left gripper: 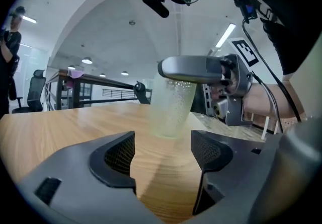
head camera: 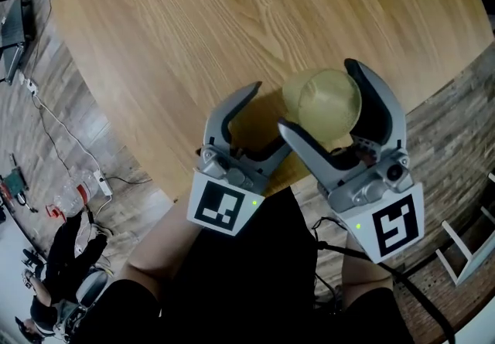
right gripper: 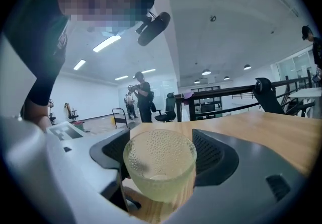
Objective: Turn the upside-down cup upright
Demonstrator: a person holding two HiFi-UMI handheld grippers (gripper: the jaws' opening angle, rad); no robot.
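A pale yellow-green, dimpled glass cup (head camera: 323,100) stands mouth up between the jaws of my right gripper (head camera: 319,97), whose pads press its sides. In the right gripper view the cup (right gripper: 160,167) fills the gap and its open rim faces up. My left gripper (head camera: 267,118) is just left of the cup, open with nothing between its fingers. From the left gripper view (left gripper: 163,150) the cup (left gripper: 171,109) is a short way ahead, base close to the round wooden table (head camera: 193,33), with a right gripper finger (left gripper: 193,68) across its top.
Both grippers work near the table's near edge (head camera: 166,180). Beyond it is plank floor with cables and a power strip (head camera: 100,184). A white shelf frame (head camera: 464,246) is at lower right. People and office chairs (right gripper: 166,109) are in the distance.
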